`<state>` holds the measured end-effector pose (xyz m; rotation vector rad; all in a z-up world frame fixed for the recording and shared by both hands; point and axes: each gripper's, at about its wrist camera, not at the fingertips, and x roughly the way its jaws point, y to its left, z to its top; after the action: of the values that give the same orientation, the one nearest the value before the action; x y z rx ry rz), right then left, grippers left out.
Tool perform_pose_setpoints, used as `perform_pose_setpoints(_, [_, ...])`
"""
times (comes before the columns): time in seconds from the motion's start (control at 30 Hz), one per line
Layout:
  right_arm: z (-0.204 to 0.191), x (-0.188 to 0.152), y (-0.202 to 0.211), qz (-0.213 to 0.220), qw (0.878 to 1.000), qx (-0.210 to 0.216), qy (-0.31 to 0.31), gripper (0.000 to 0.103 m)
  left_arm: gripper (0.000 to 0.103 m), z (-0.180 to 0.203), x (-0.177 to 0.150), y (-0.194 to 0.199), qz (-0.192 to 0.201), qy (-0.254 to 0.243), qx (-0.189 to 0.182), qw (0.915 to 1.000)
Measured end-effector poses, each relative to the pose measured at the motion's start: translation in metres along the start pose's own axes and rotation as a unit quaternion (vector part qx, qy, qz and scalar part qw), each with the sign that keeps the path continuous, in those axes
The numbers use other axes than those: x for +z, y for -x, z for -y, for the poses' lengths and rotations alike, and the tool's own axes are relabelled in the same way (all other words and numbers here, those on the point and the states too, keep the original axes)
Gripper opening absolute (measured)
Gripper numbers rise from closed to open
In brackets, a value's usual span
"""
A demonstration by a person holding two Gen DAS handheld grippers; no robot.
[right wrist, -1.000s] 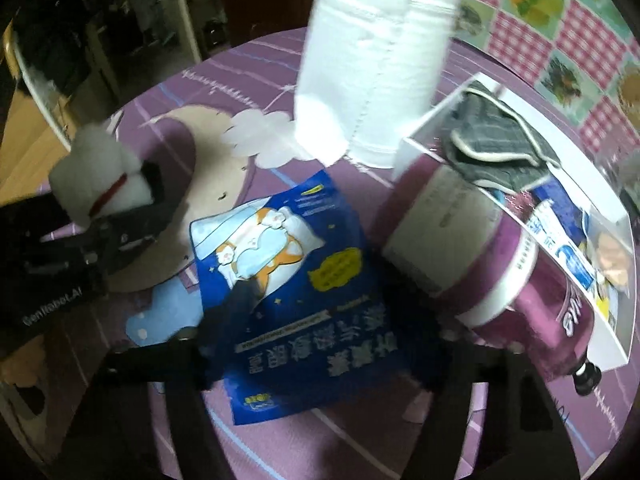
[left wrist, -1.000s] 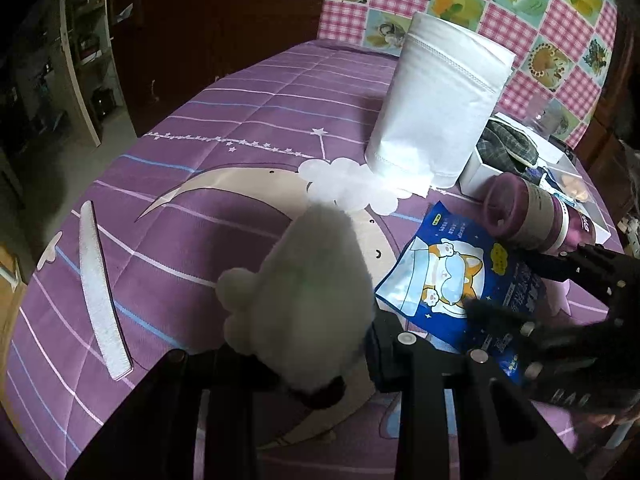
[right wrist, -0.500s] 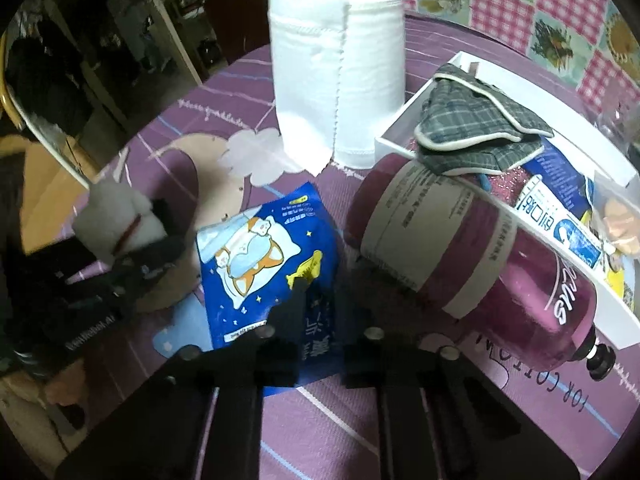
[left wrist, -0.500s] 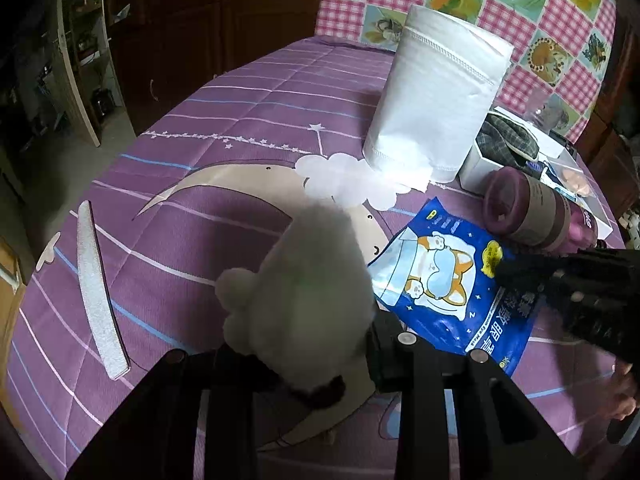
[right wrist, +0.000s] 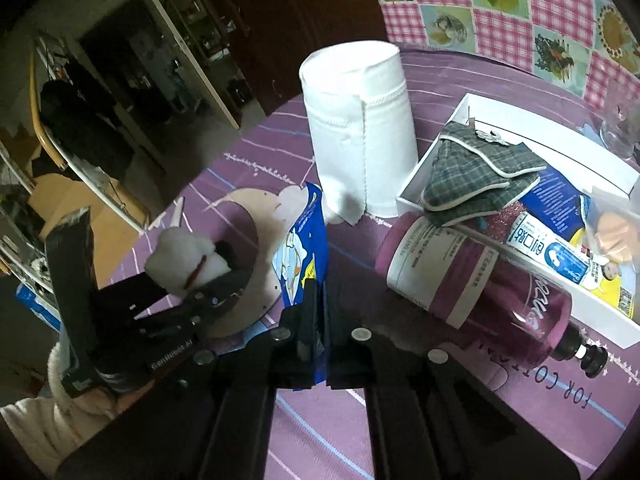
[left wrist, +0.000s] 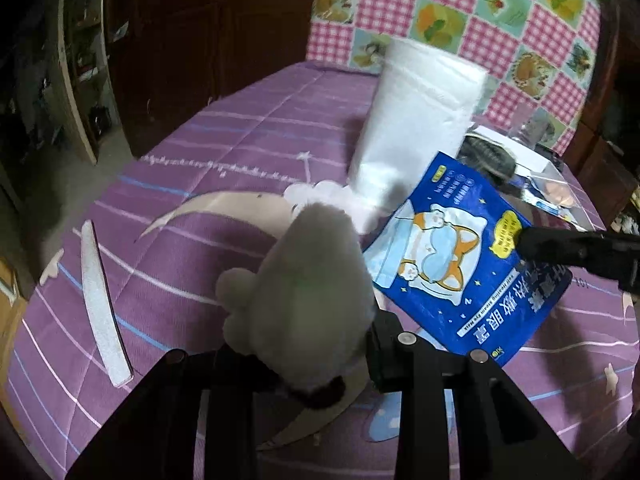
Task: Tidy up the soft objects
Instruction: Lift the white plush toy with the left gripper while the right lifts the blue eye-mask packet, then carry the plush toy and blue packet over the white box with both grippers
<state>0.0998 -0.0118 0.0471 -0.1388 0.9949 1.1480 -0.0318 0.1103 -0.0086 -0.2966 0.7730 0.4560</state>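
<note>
A white plush toy (left wrist: 312,280) with a dark red collar sits between the fingers of my left gripper (left wrist: 308,360), which is shut on it just above the purple bedspread (left wrist: 240,152). In the right wrist view the plush toy (right wrist: 180,256) and the left gripper (right wrist: 200,300) show at the left. My right gripper (right wrist: 320,300) is shut on the lower edge of a blue packet (right wrist: 304,248) printed with a cartoon dog. The blue packet (left wrist: 452,256) is lifted off the cover and tilted. The right gripper (left wrist: 524,240) comes in from the right.
A tall white paper roll (right wrist: 360,120) stands behind the packet. A purple bottle (right wrist: 480,288) lies against a white box (right wrist: 560,144) holding a plaid cloth (right wrist: 476,172) and small packets. A nail file (left wrist: 100,304) lies at the left. A glass (right wrist: 624,128) stands far right.
The right gripper closed on the blue packet, then rose and rolled, lifting the packet from flat on the cover to tilted on edge. The left gripper and plush toy kept still.
</note>
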Motion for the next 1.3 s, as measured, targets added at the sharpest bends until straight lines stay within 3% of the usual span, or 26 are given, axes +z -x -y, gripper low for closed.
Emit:
perform_pose_setpoints(0.1, [0.007, 0.001, 0.006, 0.008, 1.0, 0.015, -0.015, 0.003, 0.03, 0.011, 0.001, 0.004, 0.014, -0.018, 0.008, 0.9997])
perform_pose_setpoints(0.23, [0.009, 0.002, 0.021, 0.03, 0.998, 0.038, -0.026, 0.003, 0.03, 0.021, 0.005, 0.016, 0.03, -0.03, -0.007, 0.9991])
perform_pose_setpoints(0.57, [0.02, 0.006, 0.062, 0.076, 0.994, 0.056, -0.048, 0.003, 0.03, 0.049, 0.019, 0.053, 0.068, -0.057, -0.007, 0.9961])
perform_pose_setpoints(0.83, [0.038, 0.005, 0.074, 0.08, 0.992, 0.061, -0.075, 0.003, 0.03, 0.073, 0.026, 0.047, 0.021, -0.067, -0.054, 0.996])
perform_pose_setpoints(0.97, [0.065, 0.001, 0.083, 0.087, 0.988, 0.064, -0.113, 0.003, 0.03, 0.081, 0.029, 0.042, 0.006, -0.067, -0.063, 0.9958])
perform_pose_setpoints(1.3, [0.133, -0.018, 0.124, 0.146, 0.964, 0.064, -0.212, 0.003, 0.03, 0.102, 0.062, 0.044, -0.006, -0.075, -0.101, 0.992])
